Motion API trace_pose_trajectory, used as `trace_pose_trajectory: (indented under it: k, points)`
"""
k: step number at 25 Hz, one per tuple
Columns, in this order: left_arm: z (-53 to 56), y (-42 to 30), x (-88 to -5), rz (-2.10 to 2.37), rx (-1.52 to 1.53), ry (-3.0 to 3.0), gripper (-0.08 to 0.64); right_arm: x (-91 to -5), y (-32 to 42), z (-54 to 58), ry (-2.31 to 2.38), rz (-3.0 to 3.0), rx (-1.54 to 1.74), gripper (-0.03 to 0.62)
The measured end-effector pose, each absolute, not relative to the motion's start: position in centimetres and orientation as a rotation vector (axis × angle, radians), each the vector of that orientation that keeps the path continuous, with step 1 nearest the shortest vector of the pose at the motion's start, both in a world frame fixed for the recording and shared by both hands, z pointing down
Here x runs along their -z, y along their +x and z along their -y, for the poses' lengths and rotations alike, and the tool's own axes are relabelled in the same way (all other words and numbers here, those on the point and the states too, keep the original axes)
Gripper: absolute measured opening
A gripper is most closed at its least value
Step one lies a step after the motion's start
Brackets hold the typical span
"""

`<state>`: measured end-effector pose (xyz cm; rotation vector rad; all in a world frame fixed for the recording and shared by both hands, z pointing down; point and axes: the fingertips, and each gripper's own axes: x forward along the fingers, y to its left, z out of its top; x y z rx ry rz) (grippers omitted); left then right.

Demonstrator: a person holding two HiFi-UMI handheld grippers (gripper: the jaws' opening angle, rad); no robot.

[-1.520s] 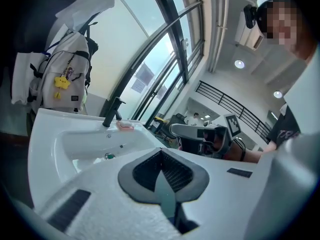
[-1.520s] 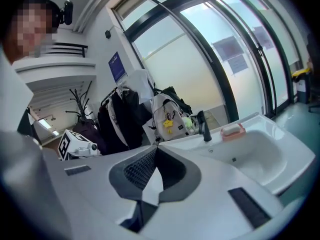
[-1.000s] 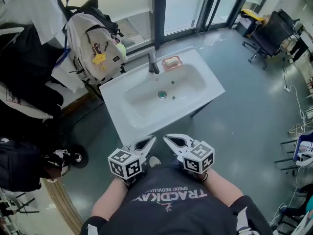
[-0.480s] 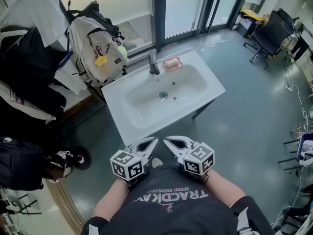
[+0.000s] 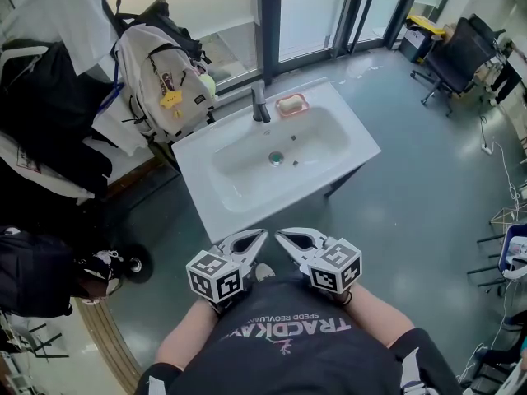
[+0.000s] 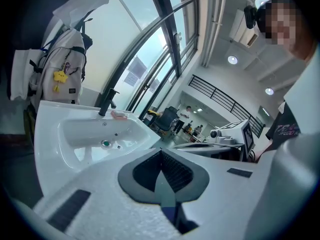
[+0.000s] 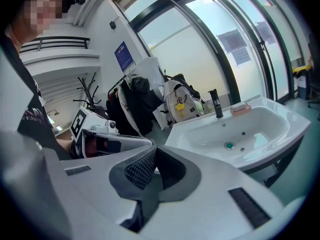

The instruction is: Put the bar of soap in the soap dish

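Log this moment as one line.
left claw: shut, empty | right claw: shut, empty | soap: in soap dish on sink rim beside faucet

Bright daylight from the windows (image 5: 305, 15); strong fisheye warping, dark vignetted corners.

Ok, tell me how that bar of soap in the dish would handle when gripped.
The bar of soap looks smooth and rounded, so it would probably slip in a tool. It looks solid, likely stiff. The small soap dish may shift with it.
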<state>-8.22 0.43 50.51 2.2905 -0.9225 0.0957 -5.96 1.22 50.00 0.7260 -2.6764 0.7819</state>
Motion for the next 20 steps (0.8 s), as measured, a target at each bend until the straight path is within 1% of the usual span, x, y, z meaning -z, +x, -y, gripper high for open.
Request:
trace_pose_trajectory:
  k: [20]
  points:
    - [-0.17, -8.37, -50.66, 0.928, -0.087, 2.283, 0.011, -50.26, -6.28, -1.02, 0.713, 2.668, -0.78, 0.011]
